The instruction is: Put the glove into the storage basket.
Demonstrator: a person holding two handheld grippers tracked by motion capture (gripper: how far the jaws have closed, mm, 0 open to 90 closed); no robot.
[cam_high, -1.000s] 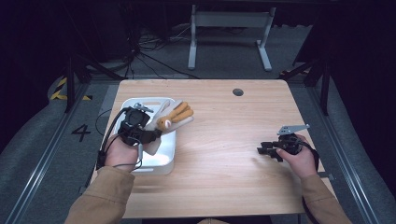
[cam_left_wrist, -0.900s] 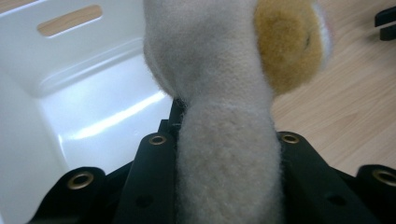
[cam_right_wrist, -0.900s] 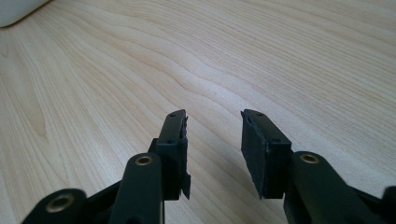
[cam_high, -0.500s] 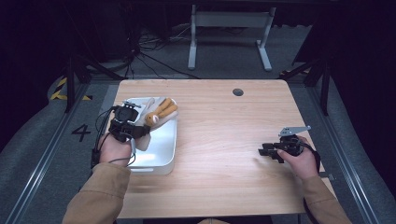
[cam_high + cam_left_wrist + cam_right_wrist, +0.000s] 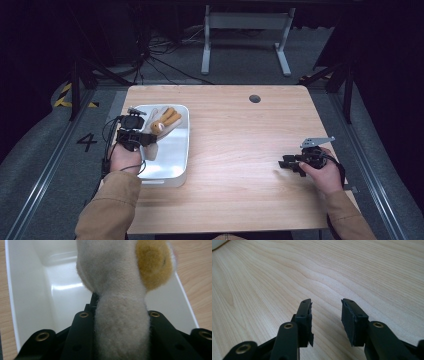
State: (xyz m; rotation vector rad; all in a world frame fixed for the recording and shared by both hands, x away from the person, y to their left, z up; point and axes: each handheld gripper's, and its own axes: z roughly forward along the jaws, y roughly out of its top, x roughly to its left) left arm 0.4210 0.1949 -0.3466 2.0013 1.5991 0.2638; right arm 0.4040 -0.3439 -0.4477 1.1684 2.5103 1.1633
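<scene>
You sit in a lab or test bay, not a home. Your wooden table (image 5: 240,150) with a cable hole (image 5: 255,98) stands on grey carpet bounded by metal floor rails (image 5: 45,170). A painted number 4 (image 5: 86,142) and yellow-black hazard tape (image 5: 67,97) mark the floor. Loose cables (image 5: 160,60) trail behind, near a grey desk frame (image 5: 245,30), against dark surroundings.

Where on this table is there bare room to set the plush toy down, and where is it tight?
Bare wood runs from the white tray across to the right tool, and back to the round hole. The near edge between the sleeves is free too. Tight: the tray, where the left tool grips the plush toy.
</scene>
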